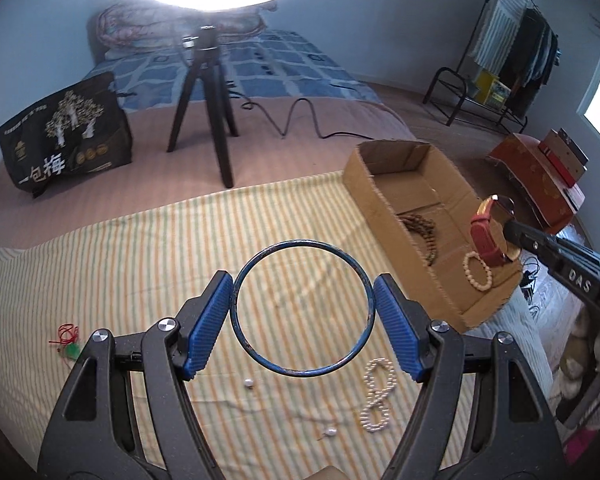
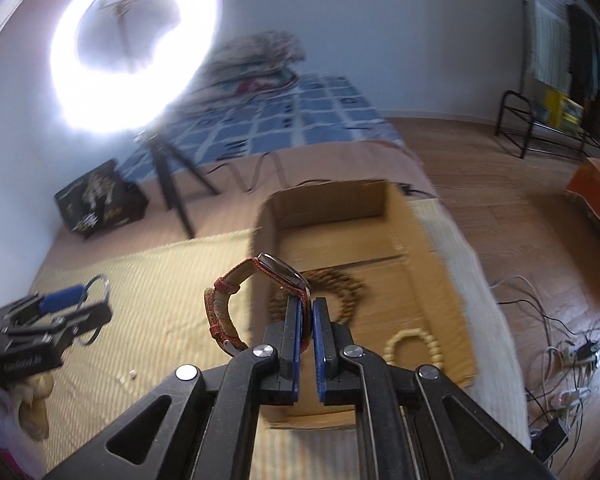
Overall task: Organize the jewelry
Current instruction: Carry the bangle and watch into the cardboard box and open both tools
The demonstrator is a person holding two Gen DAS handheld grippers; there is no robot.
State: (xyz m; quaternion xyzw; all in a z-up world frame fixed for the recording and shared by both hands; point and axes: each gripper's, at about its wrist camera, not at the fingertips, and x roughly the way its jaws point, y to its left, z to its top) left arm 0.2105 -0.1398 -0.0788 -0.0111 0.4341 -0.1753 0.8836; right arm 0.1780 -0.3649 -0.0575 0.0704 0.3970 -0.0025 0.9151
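Jewelry is lying partly inside the cardboard box (image 1: 384, 196) and partly loose on the striped mat (image 1: 140, 264) spread over the bed. The box is sitting open-topped at the mat's right edge, and everything else is placed here relative to it. Inside it, a dark wooden bead strand (image 1: 420, 228) is resting against the left wall, and a cream bead bracelet (image 1: 477, 274) is lying on the floor toward the near end. Above that near end, the right claw (image 2: 308, 300) is pinching a red-strapped watch (image 2: 228, 312) with its pads nearly together, the watch hanging in the air. Left of the box, above the mat, the left claw (image 1: 303, 307) is gripping a blue bangle (image 1: 354, 350) across its width, pads set wide against the ring's two sides. Nearer than the box's front corner, a white pearl strand (image 1: 377, 396) is lying looped on the mat. Far to the left, a red cord with a green pendant (image 1: 69, 340) is lying on the mat. Two loose pearls (image 1: 249, 383) are sitting left of the pearl strand.
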